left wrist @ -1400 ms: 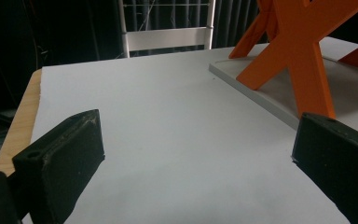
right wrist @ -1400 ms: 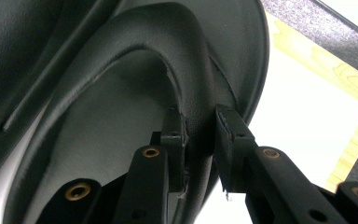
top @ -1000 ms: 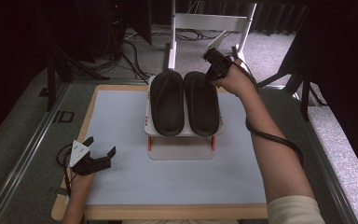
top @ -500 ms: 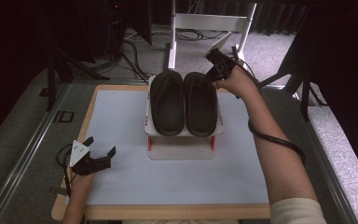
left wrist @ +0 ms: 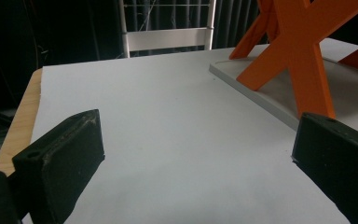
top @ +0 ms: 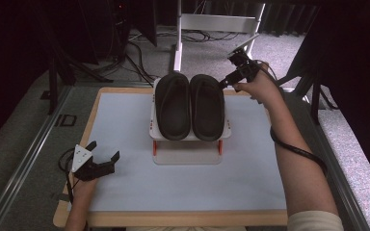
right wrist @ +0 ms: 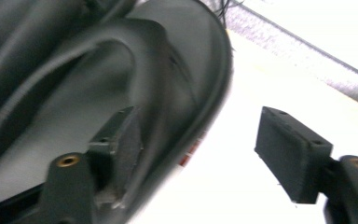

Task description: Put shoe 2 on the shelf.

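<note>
Two black slippers lay side by side on a small white rack with orange legs, near the far middle of the table. The right gripper was at the far right corner of the right slipper, and its jaws were open: in the right gripper view one pad sat inside the slipper against the rim, while the other pad stood apart outside it, so the rim was between them but not yet pinched. The left slipper was untouched. The left gripper rested at the near left part of the table, well apart from the rack, jaws wide open w/ nothing between them. I judged the step as approach for the grasp of the right slipper, i.e. early in the work. Next move probably needed to close the jaws on the rim, approx. where they stood, then lift straight up so the slipper did not drag the rack or push its neighbour.
</note>
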`<state>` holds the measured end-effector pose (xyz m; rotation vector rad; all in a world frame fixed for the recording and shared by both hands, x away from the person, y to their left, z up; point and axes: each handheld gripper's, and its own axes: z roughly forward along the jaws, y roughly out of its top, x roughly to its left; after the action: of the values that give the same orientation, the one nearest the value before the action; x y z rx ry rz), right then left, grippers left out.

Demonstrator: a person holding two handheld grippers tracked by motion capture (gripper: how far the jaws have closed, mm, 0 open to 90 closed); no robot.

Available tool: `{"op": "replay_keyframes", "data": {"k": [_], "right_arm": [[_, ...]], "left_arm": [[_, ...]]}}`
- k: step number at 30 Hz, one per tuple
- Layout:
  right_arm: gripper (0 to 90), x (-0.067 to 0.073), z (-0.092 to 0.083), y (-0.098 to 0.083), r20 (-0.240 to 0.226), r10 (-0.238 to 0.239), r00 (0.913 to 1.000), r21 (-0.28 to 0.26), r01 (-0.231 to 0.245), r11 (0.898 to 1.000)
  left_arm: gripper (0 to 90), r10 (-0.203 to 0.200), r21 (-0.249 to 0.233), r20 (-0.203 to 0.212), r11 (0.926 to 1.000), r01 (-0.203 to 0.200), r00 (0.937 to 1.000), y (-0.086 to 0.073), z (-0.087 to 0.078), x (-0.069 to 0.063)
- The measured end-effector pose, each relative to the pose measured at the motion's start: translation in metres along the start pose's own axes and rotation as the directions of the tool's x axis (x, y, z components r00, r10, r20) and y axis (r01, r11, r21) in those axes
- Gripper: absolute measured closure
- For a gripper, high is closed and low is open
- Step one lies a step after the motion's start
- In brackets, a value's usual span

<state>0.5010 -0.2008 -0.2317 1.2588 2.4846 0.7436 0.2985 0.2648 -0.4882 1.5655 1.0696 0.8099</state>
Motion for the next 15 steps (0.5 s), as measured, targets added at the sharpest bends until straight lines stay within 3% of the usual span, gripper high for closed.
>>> {"op": "replay_keyframes", "data": {"k": [3,7,15], "right_arm": [[22.1,-0.008,0.001,-0.011,0.017,-0.009,0.9998,-0.045,0.010,0.999],[15.1,-0.021,0.004,-0.025,0.027,0.014,0.9995,-0.108,-0.010,0.994],[14.8,-0.042,0.012,-0.053,0.055,0.066,0.9963,-0.168,-0.056,0.984]], "left_arm": [[1.7,-0.004,-0.002,-0.001,1.0000,0.004,1.0000,0.000,0.000,0.000],[1.8,-0.005,-0.004,-0.001,1.0000,0.005,1.0000,0.000,0.000,0.001],[1.7,-0.008,-0.005,0.001,1.0000,0.008,1.0000,0.000,0.000,0.001]]}}
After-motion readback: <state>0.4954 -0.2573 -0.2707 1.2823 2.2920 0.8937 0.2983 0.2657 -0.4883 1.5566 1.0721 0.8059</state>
